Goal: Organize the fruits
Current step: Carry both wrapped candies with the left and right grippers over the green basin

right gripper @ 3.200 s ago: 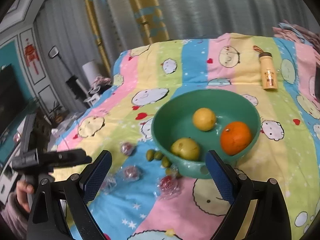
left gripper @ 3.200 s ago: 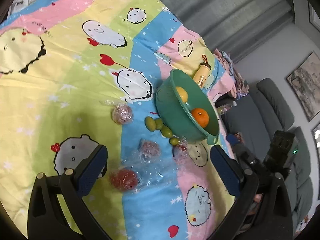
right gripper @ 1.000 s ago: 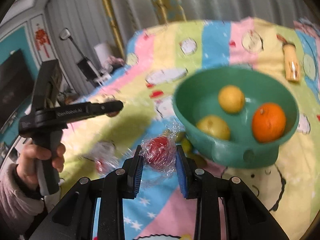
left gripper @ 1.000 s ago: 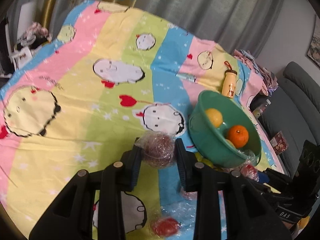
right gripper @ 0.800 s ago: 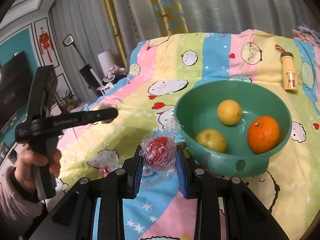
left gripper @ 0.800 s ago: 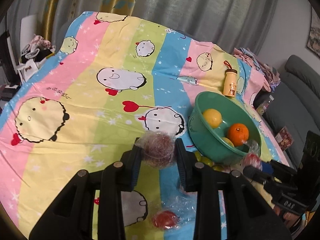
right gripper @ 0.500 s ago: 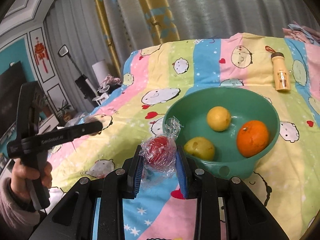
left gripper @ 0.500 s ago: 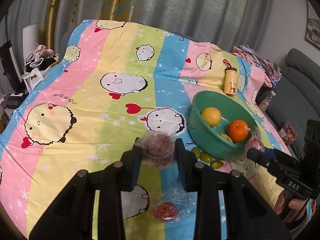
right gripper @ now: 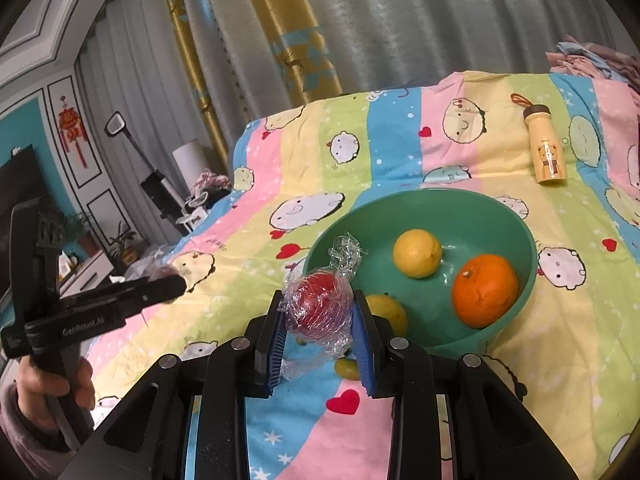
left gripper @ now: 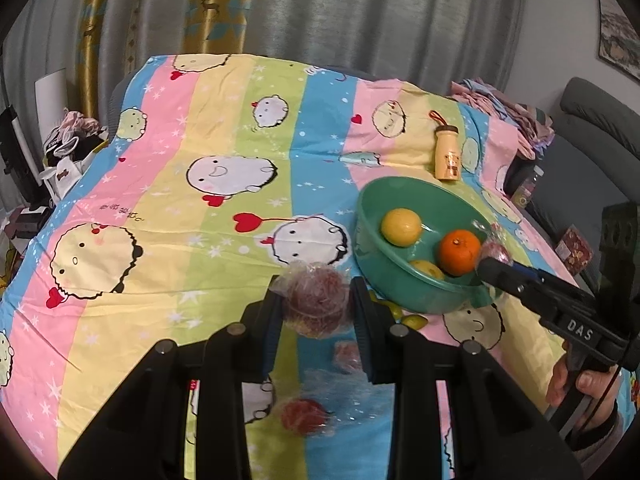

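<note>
1. I am mid-carry: both fruits are lifted and neither is in the green bowl (right gripper: pixel 524 280) yet.
2. My right gripper (right gripper: pixel 320 326) is clamped on a red fruit in cling film (right gripper: pixel 318 306), held above the bedspread (right gripper: pixel 400 152) just at the bowl's near rim.
3. My left gripper (left gripper: pixel 316 312) is clamped on a darker wrapped fruit (left gripper: pixel 316 304), further from the bowl, over the bedspread to its left.
4. The bowl already holds a lemon (right gripper: pixel 417 253), an orange (right gripper: pixel 485 290) and a second yellow fruit (right gripper: pixel 386 312) partly hidden behind my right finger.
5. Next, I judge, the right gripper should go forward over the rim, sink low and part its jaws above the free patch of bowl floor; the film may cling to the pads.
6. Then the left gripper follows. One wrapped red fruit (left gripper: pixel 302 416) and small green fruits (left gripper: pixel 414 321) lie on the bedspread, waiting.
</note>
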